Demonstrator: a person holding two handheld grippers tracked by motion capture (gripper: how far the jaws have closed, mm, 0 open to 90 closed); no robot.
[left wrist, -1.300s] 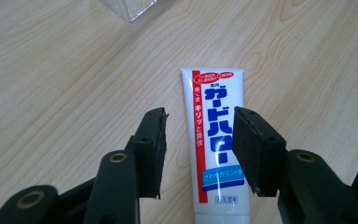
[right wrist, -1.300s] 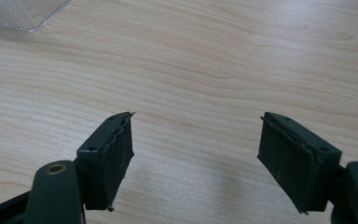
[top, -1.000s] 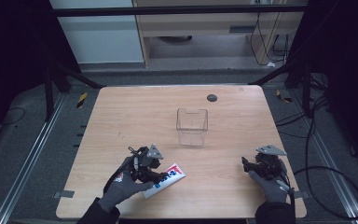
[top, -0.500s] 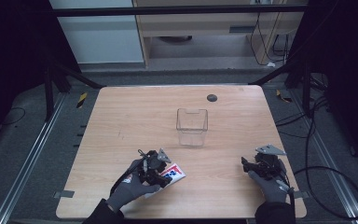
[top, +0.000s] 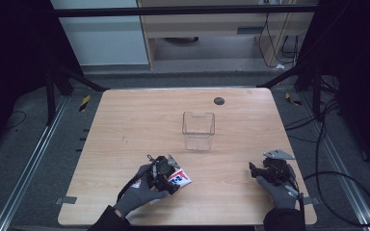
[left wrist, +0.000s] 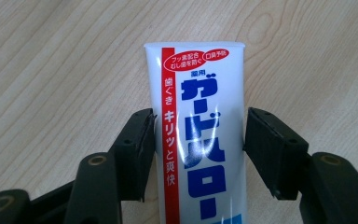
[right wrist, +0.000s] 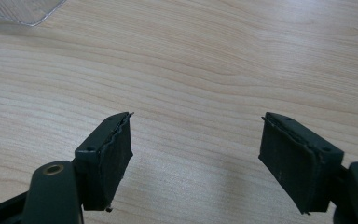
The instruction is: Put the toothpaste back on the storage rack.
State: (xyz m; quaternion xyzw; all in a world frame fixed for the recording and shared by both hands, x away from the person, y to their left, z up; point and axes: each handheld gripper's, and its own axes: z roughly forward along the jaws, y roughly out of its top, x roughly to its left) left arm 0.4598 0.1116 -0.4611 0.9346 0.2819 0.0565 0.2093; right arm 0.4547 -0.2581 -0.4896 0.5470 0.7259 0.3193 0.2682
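1. The toothpaste tube (left wrist: 199,140) is lying flat on the tabletop (top: 139,115), near edge, left of middle, so it hasn't gone anywhere yet.
2. The left tool (left wrist: 199,144) is straddling it. Its jaws have just been opening; the left pad looks right against the tube's edge, and there's a thin gap on the right, so I'd call it spread, not gripping.
3. The clear container (top: 198,131) sits near the middle, farther back and well apart from the tube, with nothing in it that I can see. My guess is that's the destination.
4. The right tool (right wrist: 196,154) rests near right, jaws spread wide over bare wood.
5. Left to do: squeeze, lift, carry, drop.
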